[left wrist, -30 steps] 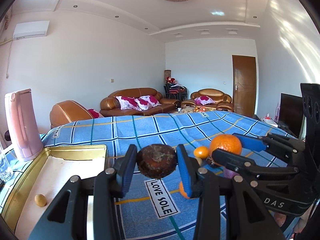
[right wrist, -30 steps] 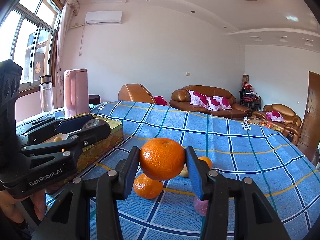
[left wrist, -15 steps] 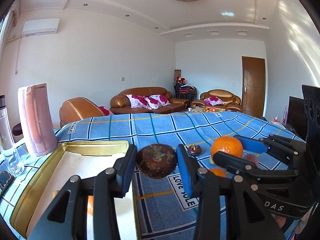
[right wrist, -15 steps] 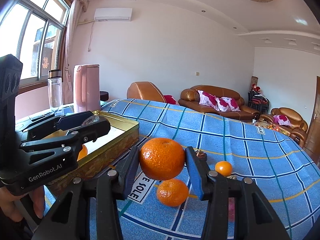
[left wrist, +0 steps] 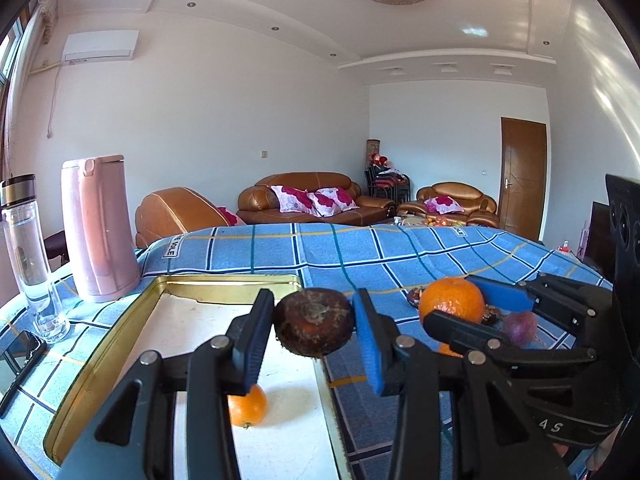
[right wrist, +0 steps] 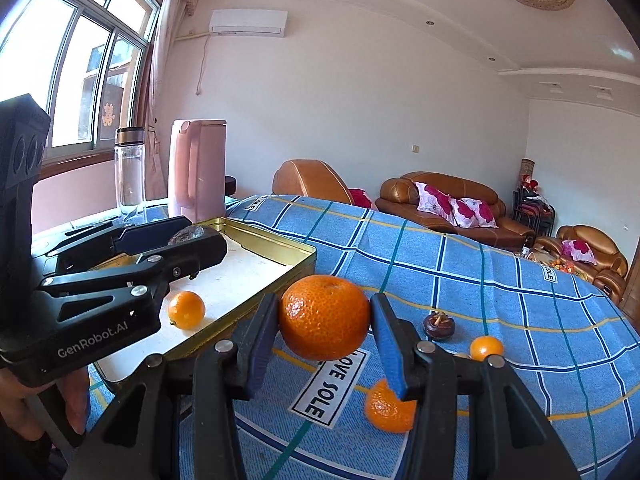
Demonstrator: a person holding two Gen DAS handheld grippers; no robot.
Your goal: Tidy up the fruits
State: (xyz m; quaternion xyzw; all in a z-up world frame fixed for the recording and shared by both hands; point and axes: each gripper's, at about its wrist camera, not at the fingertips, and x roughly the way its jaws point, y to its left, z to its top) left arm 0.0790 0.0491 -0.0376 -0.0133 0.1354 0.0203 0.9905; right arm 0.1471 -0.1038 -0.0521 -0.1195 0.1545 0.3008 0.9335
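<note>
The left hand-held gripper (left wrist: 313,326) is closed on a dark brown fruit (left wrist: 314,327), which is pinched at its two sides and held above the near right part of the gold tray (left wrist: 98,354). The right hand-held gripper (right wrist: 324,322) is clamped the same way on a large orange (right wrist: 324,317), held over the blue checked cloth (right wrist: 460,264) just beside the tray's rim. A slip is judged the main risk: both fruits are round and gripped only across their middles, so either could be squeezed out or dropped outside the tray if released too soon. Inside the tray a small orange (right wrist: 186,309) is seen, which could be struck and set rolling. Farther out, more fruit is left on the cloth.
</note>
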